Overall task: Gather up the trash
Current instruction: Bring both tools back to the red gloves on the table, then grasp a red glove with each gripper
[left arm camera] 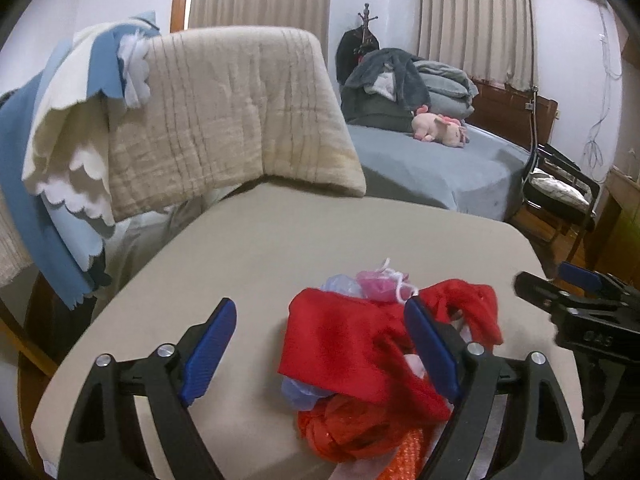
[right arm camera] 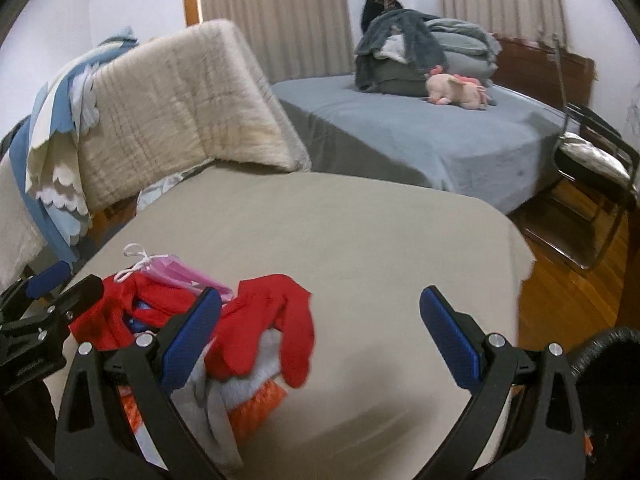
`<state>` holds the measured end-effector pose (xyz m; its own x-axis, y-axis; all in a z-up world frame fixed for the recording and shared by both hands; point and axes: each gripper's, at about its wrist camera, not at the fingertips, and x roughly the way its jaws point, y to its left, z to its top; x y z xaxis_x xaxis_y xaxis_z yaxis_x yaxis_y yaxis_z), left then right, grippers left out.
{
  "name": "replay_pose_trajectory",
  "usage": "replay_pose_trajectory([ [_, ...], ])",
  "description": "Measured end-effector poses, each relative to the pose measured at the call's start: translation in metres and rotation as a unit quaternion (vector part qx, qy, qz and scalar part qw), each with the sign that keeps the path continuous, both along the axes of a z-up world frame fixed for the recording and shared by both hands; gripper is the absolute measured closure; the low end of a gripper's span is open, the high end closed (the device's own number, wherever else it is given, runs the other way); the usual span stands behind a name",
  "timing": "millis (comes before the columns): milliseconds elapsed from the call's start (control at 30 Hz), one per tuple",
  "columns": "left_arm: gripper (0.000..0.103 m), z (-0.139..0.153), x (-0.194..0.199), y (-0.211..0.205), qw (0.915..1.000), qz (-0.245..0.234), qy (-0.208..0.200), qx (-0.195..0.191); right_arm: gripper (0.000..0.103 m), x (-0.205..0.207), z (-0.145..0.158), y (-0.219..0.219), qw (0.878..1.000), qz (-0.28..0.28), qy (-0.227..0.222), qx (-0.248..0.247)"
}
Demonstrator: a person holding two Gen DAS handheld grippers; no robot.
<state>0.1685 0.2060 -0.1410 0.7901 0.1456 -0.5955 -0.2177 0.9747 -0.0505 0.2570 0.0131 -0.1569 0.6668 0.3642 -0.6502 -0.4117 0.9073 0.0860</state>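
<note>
A pile of trash lies on the beige table (left arm camera: 248, 248): a red plastic bag (left arm camera: 344, 352) over pale blue and pink plastic scraps (left arm camera: 380, 284) and an orange net (left arm camera: 352, 436). My left gripper (left arm camera: 320, 348) is open and empty, its right finger over the red bag. In the right wrist view the same red bag (right arm camera: 264, 324) lies at the left with a pink scrap (right arm camera: 180, 272) and white and orange pieces (right arm camera: 256, 396). My right gripper (right arm camera: 324, 340) is open and empty, its left finger over the pile. The right gripper also shows in the left wrist view (left arm camera: 568, 304).
A chair back draped with a beige quilt (left arm camera: 224, 112) and blue-and-white cloth (left arm camera: 68, 168) stands behind the table. A bed (left arm camera: 440, 164) with folded blankets and a pink plush toy (left arm camera: 440, 128) lies beyond. A black chair (right arm camera: 592, 184) stands on the wooden floor at the right.
</note>
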Motion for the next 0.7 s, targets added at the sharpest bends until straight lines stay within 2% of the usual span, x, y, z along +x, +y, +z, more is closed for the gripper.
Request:
replay_pose_trajectory([
  [200,0.019,-0.01,0.005,0.006,0.9998,-0.001,0.011,-0.017,0.008,0.017,-0.019,0.02,0.999,0.023,0.022,-0.01],
  [400,0.019,-0.016,0.01,0.005,0.9993,-0.013,0.018,-0.029,0.027,0.025,-0.031,0.03,0.998,0.04,0.05,-0.013],
  [533,0.02,-0.019,0.012,0.001,0.9988,-0.022,0.023,-0.038,0.048,0.024,-0.036,0.033,0.996,0.055,0.066,-0.01],
  [567,0.023,-0.02,0.012,0.001,0.9986,-0.025,0.024,-0.04,0.055,0.024,-0.036,0.033,0.996,0.06,0.069,-0.008],
  [600,0.025,-0.021,0.013,0.0,0.9984,-0.028,0.025,-0.043,0.057,0.024,-0.036,0.034,0.996,0.063,0.07,-0.006],
  [667,0.034,-0.023,0.013,-0.001,0.998,-0.031,0.028,-0.048,0.072,0.022,-0.035,0.034,0.995,0.069,0.072,-0.004],
  [700,0.037,-0.023,0.013,-0.002,0.9976,-0.034,0.03,-0.052,0.075,0.022,-0.034,0.034,0.995,0.071,0.072,-0.003],
])
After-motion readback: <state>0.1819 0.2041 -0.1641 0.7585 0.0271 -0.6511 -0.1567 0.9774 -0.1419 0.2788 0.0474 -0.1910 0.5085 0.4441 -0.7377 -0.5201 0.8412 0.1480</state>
